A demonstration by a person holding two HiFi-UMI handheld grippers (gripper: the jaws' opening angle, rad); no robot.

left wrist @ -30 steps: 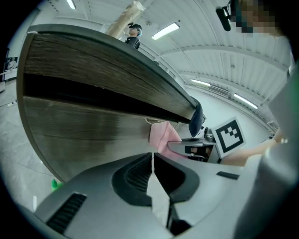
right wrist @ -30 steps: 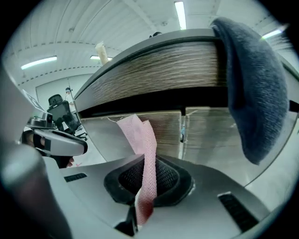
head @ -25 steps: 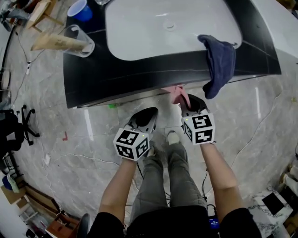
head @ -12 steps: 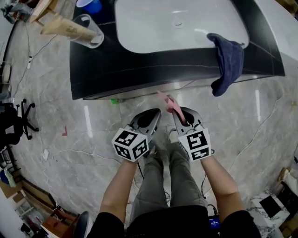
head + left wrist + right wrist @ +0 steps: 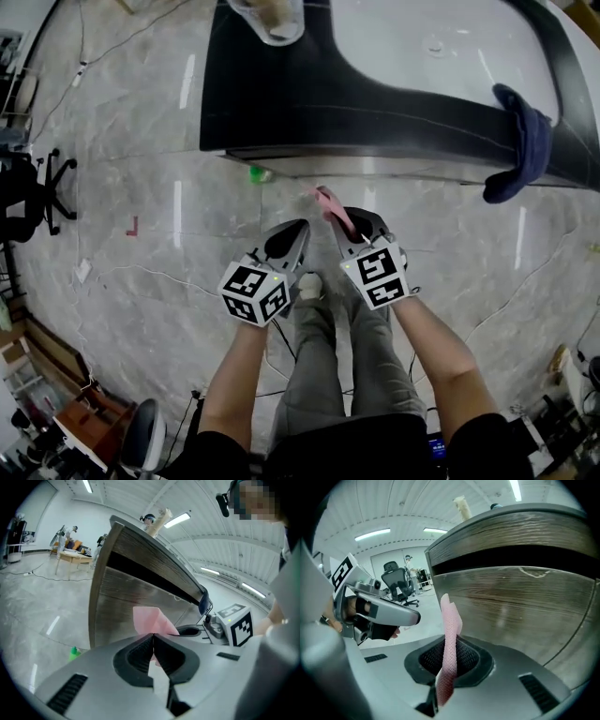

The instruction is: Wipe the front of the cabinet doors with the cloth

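Cloth, pink, sits pinched between the closed fingers of my right gripper and stands up past their tips, with the wooden cabinet doors ahead of those tips. My left gripper has its fingers pressed together on nothing, just beside the right one

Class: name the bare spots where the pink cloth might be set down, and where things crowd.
Free: the front strip of the black counter between the cup and the blue towel; the floor between the counter's left end and the office chair. Crowded: the lower left corner, packed with furniture, and around the person's feet, where cables trail.
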